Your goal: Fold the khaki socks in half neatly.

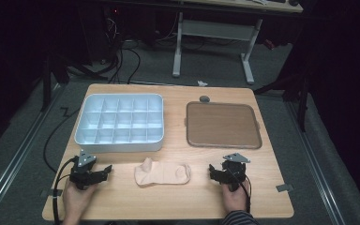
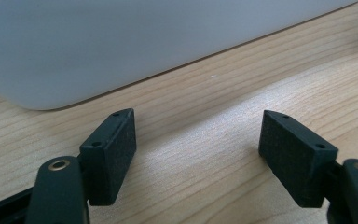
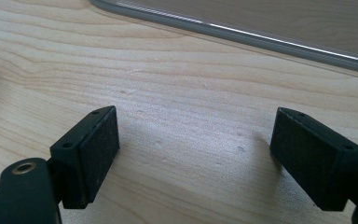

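A pale peach sock (image 1: 162,173) lies flat on the wooden table (image 1: 178,201) near the front edge, between the two hands. My left gripper (image 1: 104,171) rests on the table to the sock's left, jaws open with bare wood between them (image 2: 198,154). To the sock's right sits my right gripper (image 1: 214,171), also open over bare wood (image 3: 193,154). Neither gripper touches the sock.
A white compartment box (image 1: 120,123) with several empty cells stands at the back left; its wall (image 2: 98,42) rises just ahead of the left gripper. At the back right lies a brown tray (image 1: 223,125), its rim (image 3: 242,35) ahead of the right gripper. A small grey object (image 1: 204,99) sits behind the tray.
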A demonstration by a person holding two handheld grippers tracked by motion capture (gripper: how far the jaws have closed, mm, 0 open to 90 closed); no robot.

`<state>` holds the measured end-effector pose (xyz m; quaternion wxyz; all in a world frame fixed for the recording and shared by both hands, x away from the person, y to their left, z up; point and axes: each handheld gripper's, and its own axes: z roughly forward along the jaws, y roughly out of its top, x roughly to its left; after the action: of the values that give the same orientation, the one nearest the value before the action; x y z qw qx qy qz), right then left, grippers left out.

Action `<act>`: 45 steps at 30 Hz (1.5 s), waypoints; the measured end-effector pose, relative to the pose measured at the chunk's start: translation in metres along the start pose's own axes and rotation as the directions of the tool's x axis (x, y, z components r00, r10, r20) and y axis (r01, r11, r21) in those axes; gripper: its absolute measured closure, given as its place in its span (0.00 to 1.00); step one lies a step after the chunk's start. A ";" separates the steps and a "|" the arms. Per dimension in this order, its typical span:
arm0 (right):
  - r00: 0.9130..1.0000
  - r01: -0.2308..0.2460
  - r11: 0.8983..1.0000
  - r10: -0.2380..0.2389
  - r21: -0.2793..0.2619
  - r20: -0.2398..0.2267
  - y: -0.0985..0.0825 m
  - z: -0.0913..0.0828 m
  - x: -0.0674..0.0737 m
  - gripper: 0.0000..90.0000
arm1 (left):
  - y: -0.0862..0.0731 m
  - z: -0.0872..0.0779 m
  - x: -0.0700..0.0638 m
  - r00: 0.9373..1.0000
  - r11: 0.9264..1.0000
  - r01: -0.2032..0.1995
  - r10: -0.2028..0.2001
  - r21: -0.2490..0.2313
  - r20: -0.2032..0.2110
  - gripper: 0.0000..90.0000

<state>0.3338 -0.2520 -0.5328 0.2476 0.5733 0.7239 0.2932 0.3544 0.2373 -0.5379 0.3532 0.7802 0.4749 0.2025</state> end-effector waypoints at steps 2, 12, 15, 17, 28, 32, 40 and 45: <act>1.000 0.000 1.000 0.000 0.000 0.000 0.000 0.000 0.000 0.17 | 0.000 0.000 0.000 1.000 1.000 0.000 0.000 0.000 0.000 0.31; 1.000 0.012 1.000 -0.012 0.000 -0.011 0.000 0.000 0.001 0.17 | 0.002 0.002 0.000 1.000 1.000 -0.007 0.007 0.007 0.005 0.28; 1.000 0.012 1.000 -0.012 0.004 -0.016 0.000 -0.001 0.002 0.17 | 0.002 0.002 0.000 1.000 1.000 -0.007 0.007 0.007 0.008 0.27; 1.000 0.016 1.000 -0.016 0.003 -0.019 0.000 0.000 0.001 0.17 | 0.002 0.002 0.000 1.000 1.000 -0.014 0.013 0.008 0.012 0.26; 0.999 0.046 0.998 -0.046 -0.031 -0.023 -0.004 -0.006 0.004 0.39 | 0.004 0.000 0.000 1.000 1.000 -0.022 0.022 0.019 0.018 0.34; 0.999 0.037 0.999 -0.038 -0.035 -0.031 -0.005 -0.007 0.004 0.46 | 0.005 0.000 -0.003 0.998 0.999 -0.039 0.038 0.025 0.039 0.36; 0.999 0.033 0.999 -0.034 -0.035 -0.033 -0.005 -0.009 0.009 0.59 | 0.009 -0.003 -0.007 0.994 1.000 -0.009 0.010 -0.007 0.106 0.38; 0.996 0.030 0.999 -0.033 -0.039 -0.085 -0.007 -0.012 0.014 0.63 | 0.015 -0.003 -0.020 0.987 1.000 -0.025 0.025 -0.002 0.157 0.40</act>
<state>0.3180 -0.2411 -0.5293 0.2317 0.5439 0.7371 0.3273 0.3524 0.2166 -0.5241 0.3870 0.7995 0.4359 0.1450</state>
